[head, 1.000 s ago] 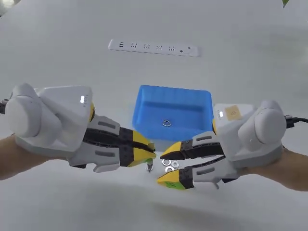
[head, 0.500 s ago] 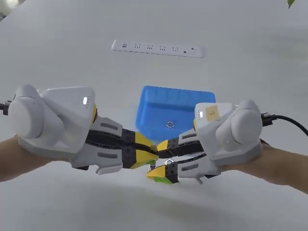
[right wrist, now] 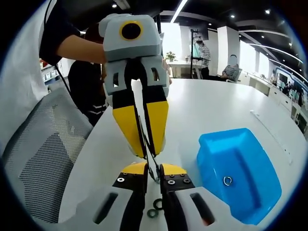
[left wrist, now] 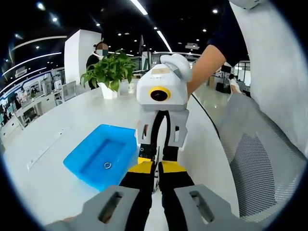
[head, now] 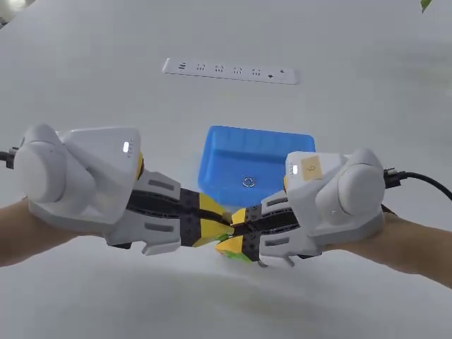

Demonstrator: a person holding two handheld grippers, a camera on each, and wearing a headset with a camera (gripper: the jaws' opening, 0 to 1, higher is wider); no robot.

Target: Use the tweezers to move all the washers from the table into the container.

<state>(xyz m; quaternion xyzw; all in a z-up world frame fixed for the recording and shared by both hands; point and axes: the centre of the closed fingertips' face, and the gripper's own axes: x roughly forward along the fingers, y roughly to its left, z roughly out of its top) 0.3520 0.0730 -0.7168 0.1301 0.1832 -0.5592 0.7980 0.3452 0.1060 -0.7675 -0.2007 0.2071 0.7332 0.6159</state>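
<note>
Head view: white tabletop (head: 85, 42), blue container (head: 226, 159) at centre, and just in front of its near wall the left claw (head: 220, 227) and right claw (head: 237, 237) meet tip to tip. Right gripper view: left claw clenched on the tweezers (right wrist: 153, 166), whose tip end sits in the narrow slit of the right claw, likewise pinched in on them. One washer (right wrist: 227, 181) lies in the container; two washers (right wrist: 158, 203) lie side by side on the tabletop under the right claw.
</note>
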